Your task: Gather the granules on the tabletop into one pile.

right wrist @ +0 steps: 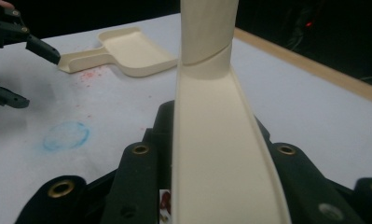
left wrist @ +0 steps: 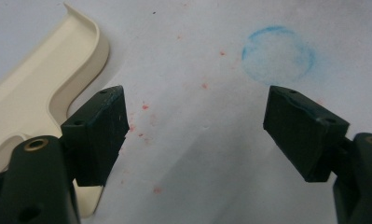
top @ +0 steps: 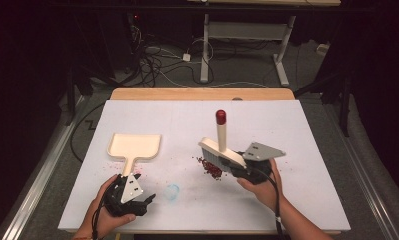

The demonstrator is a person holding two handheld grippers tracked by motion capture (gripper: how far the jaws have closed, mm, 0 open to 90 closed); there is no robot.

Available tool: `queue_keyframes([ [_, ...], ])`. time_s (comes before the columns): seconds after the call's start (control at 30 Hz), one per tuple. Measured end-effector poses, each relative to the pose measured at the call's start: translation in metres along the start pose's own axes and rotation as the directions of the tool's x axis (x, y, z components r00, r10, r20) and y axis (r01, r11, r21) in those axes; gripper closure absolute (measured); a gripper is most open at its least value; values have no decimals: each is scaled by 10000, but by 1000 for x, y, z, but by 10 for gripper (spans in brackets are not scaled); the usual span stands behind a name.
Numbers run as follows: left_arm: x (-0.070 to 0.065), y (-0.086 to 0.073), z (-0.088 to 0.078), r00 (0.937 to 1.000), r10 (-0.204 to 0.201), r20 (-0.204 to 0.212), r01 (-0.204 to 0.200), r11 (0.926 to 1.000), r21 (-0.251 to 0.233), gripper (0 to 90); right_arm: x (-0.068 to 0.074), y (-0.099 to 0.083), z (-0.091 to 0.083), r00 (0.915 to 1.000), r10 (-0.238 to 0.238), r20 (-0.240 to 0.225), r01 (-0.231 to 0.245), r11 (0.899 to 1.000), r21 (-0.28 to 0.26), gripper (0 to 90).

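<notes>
The right gripper (top: 239, 167) is clamped on the cream hand brush (top: 221, 152), jaws pressed against the flanks of its head, so the bristles hang down toward the tabletop (top: 307, 150) and the red-tipped handle stands up and away from the person. Just under and to the left of the bristles lies a small heap of dark red crumbs (top: 209, 168), and that heap is what matters: it sits between the brush and the cream dustpan (top: 135, 147), which lies well off to the left with its broad tray pointing away and its short handle pointing back toward the person. So the line for the sweep runs leftward across the tabletop, from brush through crumbs to pan, though the pan's mouth looks to face the far side rather than the heap. The left gripper (top: 137, 200) is the nearer one to the pan, resting low right at the end of its handle, jaws standing apart with nothing between them; a faint blue circle (top: 171, 191) is drawn on the surface just to its right. The right forearm comes in from the lower right, wrist cocked, holding the brush tilted over the crumbs.
</notes>
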State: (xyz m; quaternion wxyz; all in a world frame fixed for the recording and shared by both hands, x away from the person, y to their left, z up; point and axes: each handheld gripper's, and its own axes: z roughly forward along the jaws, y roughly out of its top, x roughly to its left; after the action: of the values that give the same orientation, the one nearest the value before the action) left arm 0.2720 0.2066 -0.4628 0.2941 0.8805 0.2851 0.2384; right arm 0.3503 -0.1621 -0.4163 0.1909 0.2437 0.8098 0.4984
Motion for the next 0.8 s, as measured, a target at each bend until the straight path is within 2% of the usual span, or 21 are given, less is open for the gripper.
queue_keyframes([
  [0.17, 2, -2, 0, 10000, -28, 12, 28, 10000, -6, 214, 2, 12, 38, 9992, -389, -132, 396, 9976, 576, 675],
  [0.2, 2, -2, -1, 10000, -48, 13, 48, 10000, -18, 214, 2, 14, 43, 9988, -493, -81, 497, 9967, 643, 675],
  [0.43, 2, -4, -2, 10000, -58, -10, 58, 10000, -11, 214, -1, 19, 66, 9986, -366, -383, 405, 9935, 1066, 675],
  [0.6, 2, -4, -1, 9999, -109, 20, 109, 9999, 10, 215, 0, 17, 68, 9984, -419, -382, 467, 9896, 1361, 675],
  [0.8, 1, -3, 0, 9999, -41, 100, 40, 9999, 141, 215, -3, 12, 48, 9996, -172, -245, 208, 9876, 1559, 675],
])
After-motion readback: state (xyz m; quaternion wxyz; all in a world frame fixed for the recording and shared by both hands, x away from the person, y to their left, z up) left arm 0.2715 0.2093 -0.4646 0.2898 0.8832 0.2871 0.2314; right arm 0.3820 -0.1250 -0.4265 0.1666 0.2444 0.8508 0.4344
